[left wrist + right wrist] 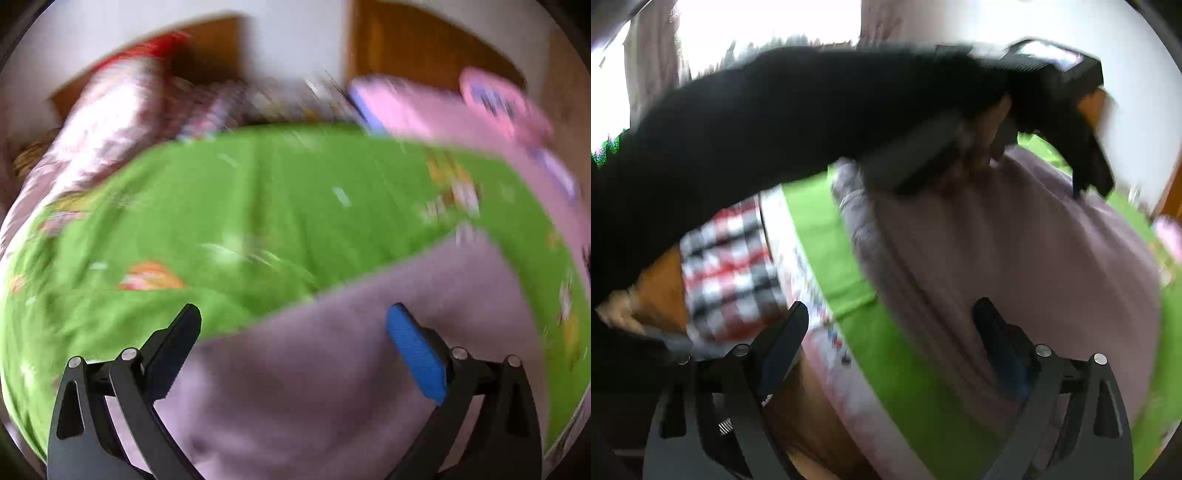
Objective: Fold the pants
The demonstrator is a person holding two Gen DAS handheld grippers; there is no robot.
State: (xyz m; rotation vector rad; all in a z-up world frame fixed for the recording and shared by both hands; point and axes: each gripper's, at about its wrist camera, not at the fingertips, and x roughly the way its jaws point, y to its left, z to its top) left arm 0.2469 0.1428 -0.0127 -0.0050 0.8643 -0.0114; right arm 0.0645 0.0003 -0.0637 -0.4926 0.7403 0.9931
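The mauve pants (332, 369) lie on a green printed bedsheet (240, 206). In the left wrist view they fill the lower right, under my left gripper (293, 317), which is open and empty just above the cloth. In the right wrist view the pants (1015, 251) stretch away to the right. My right gripper (890, 314) is open and empty over the pants' near edge and the sheet (827, 236). The left gripper (1086, 147) shows at the far end of the pants, with the person's black sleeve (783, 118) across the top. Both views are motion-blurred.
A floral quilt (110, 122) is bunched at the bed's far left. Pink cloth (443, 114) lies at the far right. A checked cloth (727, 269) hangs off the bed's left edge. A wooden headboard and doors (413, 40) stand behind.
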